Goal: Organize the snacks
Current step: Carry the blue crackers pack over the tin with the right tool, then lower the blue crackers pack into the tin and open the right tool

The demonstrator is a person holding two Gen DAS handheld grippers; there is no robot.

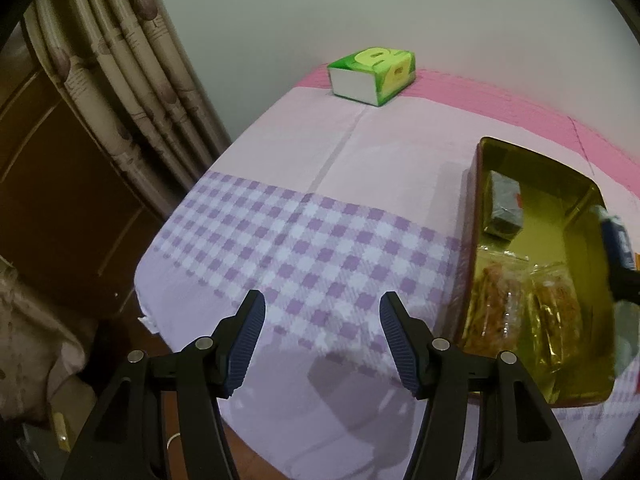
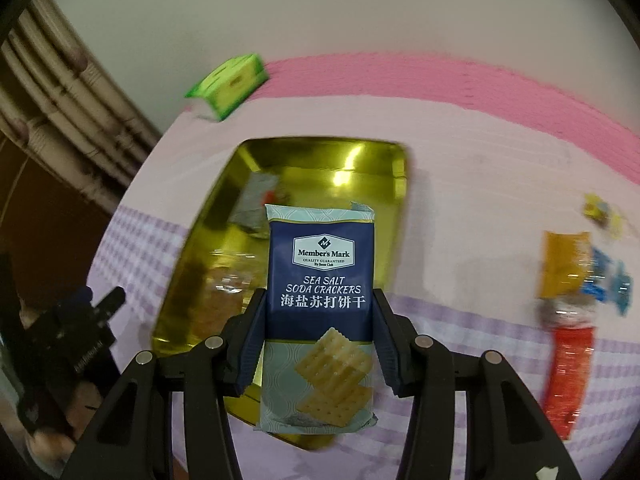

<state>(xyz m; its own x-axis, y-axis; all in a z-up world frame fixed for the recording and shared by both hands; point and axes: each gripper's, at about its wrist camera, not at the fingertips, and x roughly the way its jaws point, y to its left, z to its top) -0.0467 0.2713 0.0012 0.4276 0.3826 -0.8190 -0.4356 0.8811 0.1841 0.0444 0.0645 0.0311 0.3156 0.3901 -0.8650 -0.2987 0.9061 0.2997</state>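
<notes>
Right claw: pinching cracker packet, long axis upright.
Gold tin: directly beyond packet, probably below; blurred.
Left claw: spread, empty.

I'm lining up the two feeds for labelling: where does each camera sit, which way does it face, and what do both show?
Left wrist: sits on the left hand-held gripper, looking down over its open, empty fingers at the checked tablecloth; green tissue box far, gold tin at right.
Right wrist: sits on the right hand-held gripper, looking down at the gold tin; its fingers clamp a cracker packet; left hand-held gripper at left edge.
Shared: tin, tissue box, tablecloth.
</notes>
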